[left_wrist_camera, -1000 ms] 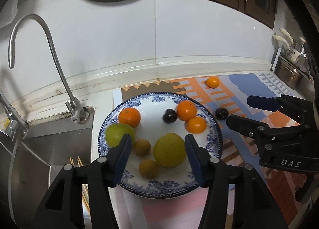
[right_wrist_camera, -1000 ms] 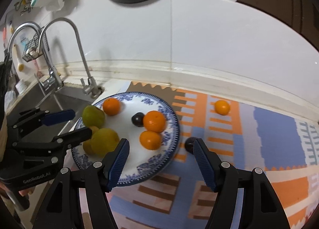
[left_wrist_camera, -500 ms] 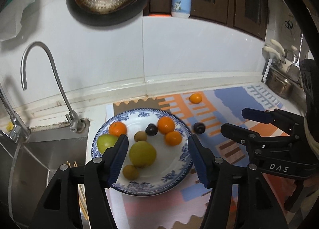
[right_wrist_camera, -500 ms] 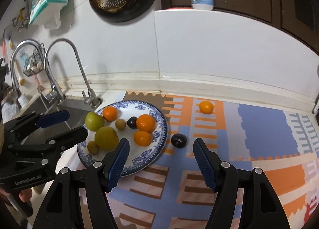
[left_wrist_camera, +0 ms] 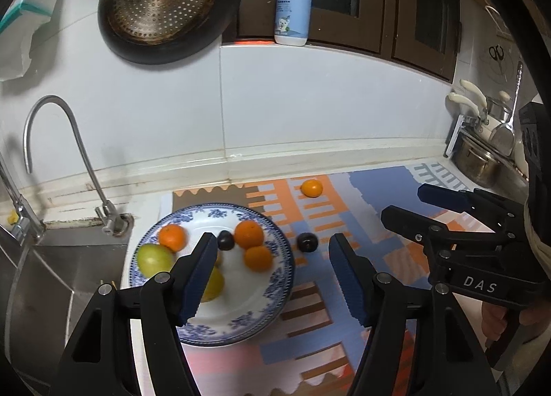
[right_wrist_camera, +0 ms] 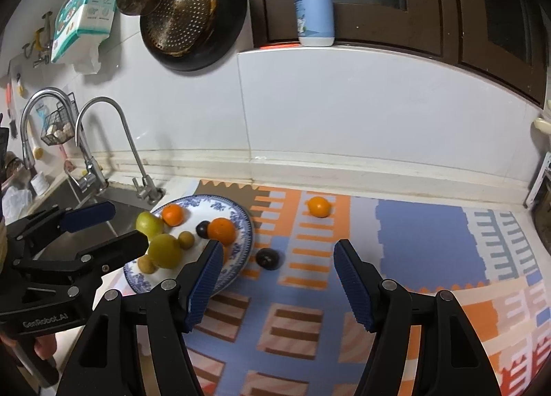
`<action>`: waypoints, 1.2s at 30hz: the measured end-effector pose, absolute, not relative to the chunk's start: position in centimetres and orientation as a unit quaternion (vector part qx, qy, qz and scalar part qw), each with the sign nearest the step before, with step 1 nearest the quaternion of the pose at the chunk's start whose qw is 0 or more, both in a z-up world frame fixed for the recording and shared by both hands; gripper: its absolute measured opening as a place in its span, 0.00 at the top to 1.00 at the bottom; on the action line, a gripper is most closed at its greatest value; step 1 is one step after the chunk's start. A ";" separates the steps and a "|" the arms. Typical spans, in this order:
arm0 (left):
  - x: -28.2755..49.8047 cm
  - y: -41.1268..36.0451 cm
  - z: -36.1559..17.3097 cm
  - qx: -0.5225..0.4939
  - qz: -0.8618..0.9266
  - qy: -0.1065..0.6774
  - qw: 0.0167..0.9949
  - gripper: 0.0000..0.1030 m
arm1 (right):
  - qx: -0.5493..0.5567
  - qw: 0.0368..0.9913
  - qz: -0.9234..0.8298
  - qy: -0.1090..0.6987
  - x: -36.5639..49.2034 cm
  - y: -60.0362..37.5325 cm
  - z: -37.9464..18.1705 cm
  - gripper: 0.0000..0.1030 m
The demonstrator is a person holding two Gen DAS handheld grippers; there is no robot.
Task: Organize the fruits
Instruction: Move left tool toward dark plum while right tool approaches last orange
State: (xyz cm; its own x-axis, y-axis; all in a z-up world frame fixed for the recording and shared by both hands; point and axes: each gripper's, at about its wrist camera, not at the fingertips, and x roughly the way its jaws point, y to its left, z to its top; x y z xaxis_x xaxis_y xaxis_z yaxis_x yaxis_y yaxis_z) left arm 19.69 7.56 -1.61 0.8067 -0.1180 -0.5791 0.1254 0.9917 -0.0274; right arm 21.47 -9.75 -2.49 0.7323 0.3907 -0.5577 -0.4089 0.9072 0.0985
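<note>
The left hand-held gripper (left_wrist_camera: 272, 273) hangs above the tabletop with nothing between its jaws, which have just been opening and now stand moderately wide. Under its left finger lies the blue-patterned plate (left_wrist_camera: 241, 334), holding three oranges, a green apple (left_wrist_camera: 154, 260), a yellow-green fruit, small brown fruits and a dark plum (left_wrist_camera: 225, 240). Between the two fingers, farther ahead on the patterned mat (left_wrist_camera: 378, 186), sits a second dark plum (left_wrist_camera: 307, 242), just beside the plate's rim. The right hand-held gripper (right_wrist_camera: 275, 280) is likewise empty and moderately wide; that loose plum (right_wrist_camera: 267, 258) lies just ahead between its fingers, and a lone orange (right_wrist_camera: 319, 206) rests beyond, well apart from the plate.
</note>
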 end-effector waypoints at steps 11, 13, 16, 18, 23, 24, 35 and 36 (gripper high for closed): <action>21.4 4.3 -3.9 0.020 -0.061 0.286 0.956 0.36 | -0.045 0.925 0.229 0.300 23.7 -12.3 -3.8 0.35; 22.0 3.8 -4.6 0.017 -0.065 0.293 0.954 0.36 | -0.048 0.923 0.232 0.303 24.0 -12.6 -4.2 0.35; 23.0 2.9 -5.7 0.024 -0.064 0.299 0.952 0.37 | -0.046 0.921 0.233 0.308 24.6 -13.2 -5.1 0.35; 23.6 2.4 -6.3 0.029 -0.067 0.304 0.950 0.40 | -0.043 0.920 0.232 0.313 25.2 -13.6 -5.7 0.35; 25.8 1.7 -8.0 0.029 -0.078 0.327 0.941 0.52 | -0.032 0.915 0.234 0.328 26.7 -14.3 -7.3 0.35; 26.3 1.6 -8.4 0.027 -0.081 0.331 0.940 0.52 | -0.031 0.913 0.234 0.332 27.1 -14.4 -7.6 0.35; 29.7 1.0 -11.6 0.035 -0.071 0.380 0.922 0.66 | -0.024 0.898 0.245 0.364 30.2 -14.4 -10.5 0.35; 29.9 0.9 -11.7 0.039 -0.066 0.383 0.921 0.66 | -0.023 0.898 0.245 0.364 30.3 -14.5 -10.6 0.35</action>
State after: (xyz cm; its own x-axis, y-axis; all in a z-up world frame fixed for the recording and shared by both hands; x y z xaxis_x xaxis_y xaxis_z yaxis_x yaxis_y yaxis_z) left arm 29.89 0.92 -11.72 0.6979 -0.0922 -0.7102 0.1515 0.9883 0.0205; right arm 30.33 -14.48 -10.64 0.6143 0.4238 -0.6656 -0.4575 0.8786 0.1373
